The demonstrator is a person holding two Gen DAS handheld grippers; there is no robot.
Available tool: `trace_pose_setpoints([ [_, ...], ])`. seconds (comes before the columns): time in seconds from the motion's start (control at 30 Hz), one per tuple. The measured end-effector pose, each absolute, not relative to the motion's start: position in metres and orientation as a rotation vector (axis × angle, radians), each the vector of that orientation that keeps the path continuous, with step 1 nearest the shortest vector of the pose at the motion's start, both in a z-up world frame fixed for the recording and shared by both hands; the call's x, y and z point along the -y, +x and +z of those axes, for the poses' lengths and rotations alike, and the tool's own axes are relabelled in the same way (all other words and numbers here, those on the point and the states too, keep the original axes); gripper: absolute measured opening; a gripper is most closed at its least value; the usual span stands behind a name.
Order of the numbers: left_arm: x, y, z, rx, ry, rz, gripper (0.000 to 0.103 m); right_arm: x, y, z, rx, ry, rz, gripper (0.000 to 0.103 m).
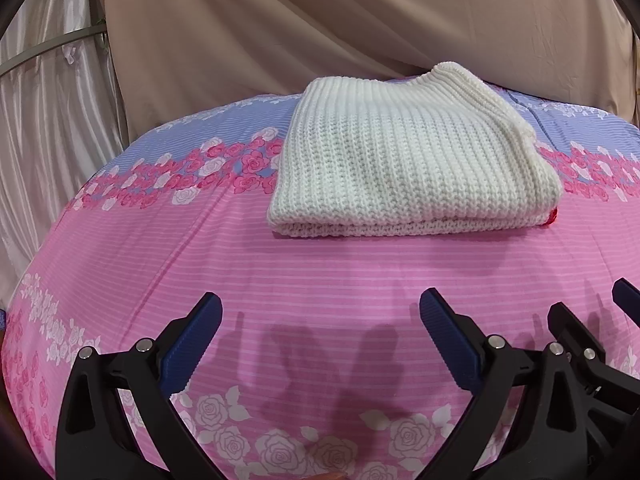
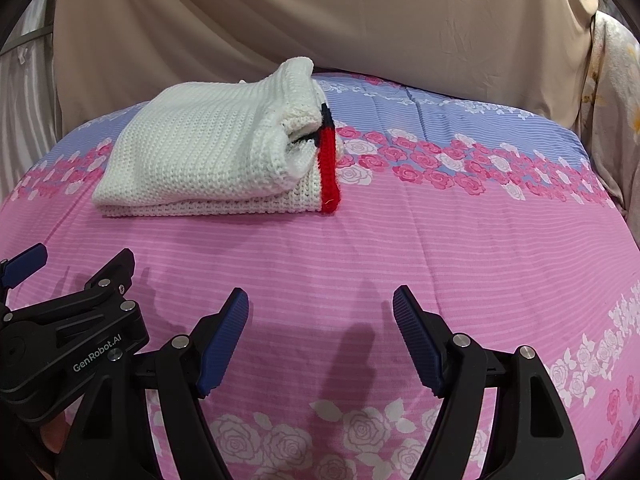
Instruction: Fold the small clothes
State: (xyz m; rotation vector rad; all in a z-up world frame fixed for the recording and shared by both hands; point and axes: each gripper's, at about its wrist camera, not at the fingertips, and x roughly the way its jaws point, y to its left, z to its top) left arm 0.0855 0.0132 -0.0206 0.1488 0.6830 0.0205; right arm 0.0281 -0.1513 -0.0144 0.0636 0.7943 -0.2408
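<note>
Pink rose-print bedsheet [image 1: 320, 264], both grippers empty above its near edge.
Left gripper [image 1: 320, 320] and right gripper [image 2: 320, 316] hang wide apart; farther back lies the folded white sweater [image 1: 404, 164], likely soft, thick and light, best pinched at its layered front edge; beige curtain [image 1: 320, 20] behind.
</note>
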Motion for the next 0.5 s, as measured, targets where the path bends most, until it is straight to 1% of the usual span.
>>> trace_pose_setpoints([
  [0.5, -0.0132, 0.0842, -0.0195, -0.667, 0.151, 0.018, 0.096, 0.1515, 0.0245, -0.0127, -0.78, 0.061, -0.246, 0.073],
])
